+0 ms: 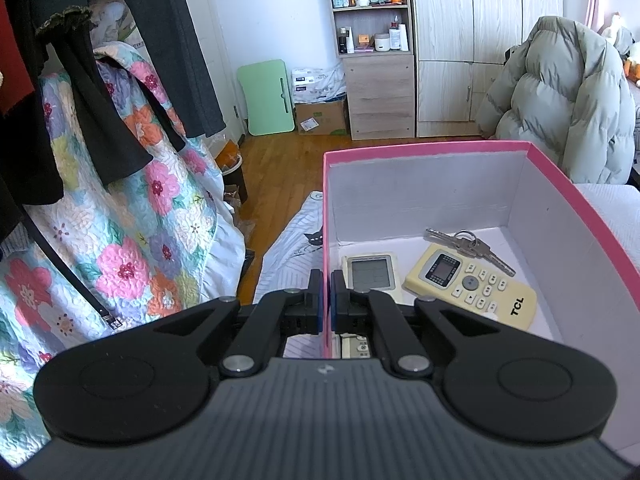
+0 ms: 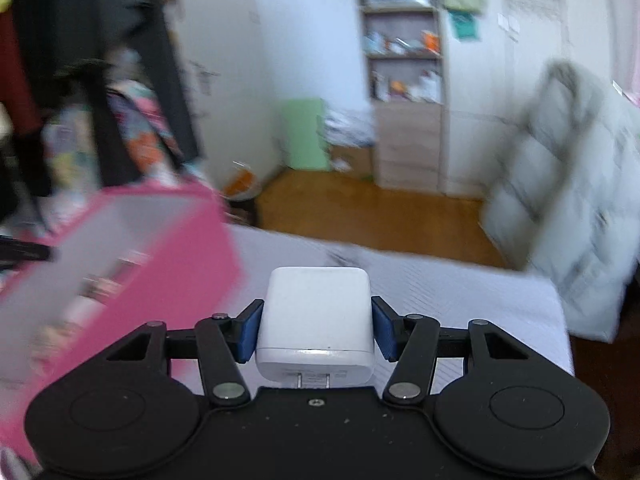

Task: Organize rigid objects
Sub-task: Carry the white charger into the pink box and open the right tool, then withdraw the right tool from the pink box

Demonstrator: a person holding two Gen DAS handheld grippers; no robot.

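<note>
A pink box (image 1: pixel 420 150) with a white inside sits on the bed. It holds a yellowed TCL remote (image 1: pixel 472 286), a second remote with a grey screen (image 1: pixel 370 274) and a bunch of keys (image 1: pixel 470 244). My left gripper (image 1: pixel 327 300) is shut on the box's left wall, one finger inside and one outside. My right gripper (image 2: pixel 316 330) is shut on a white charger plug (image 2: pixel 316 320), held above the bed to the right of the pink box (image 2: pixel 160 264). The right wrist view is blurred.
The white striped bed cover (image 2: pixel 460 300) lies under the box. A floral quilt (image 1: pixel 132 216) and dark clothes (image 1: pixel 48 92) hang at the left. A grey puffer jacket (image 1: pixel 560 100), a wooden shelf unit (image 1: pixel 376 48) and wardrobe stand across the wood floor.
</note>
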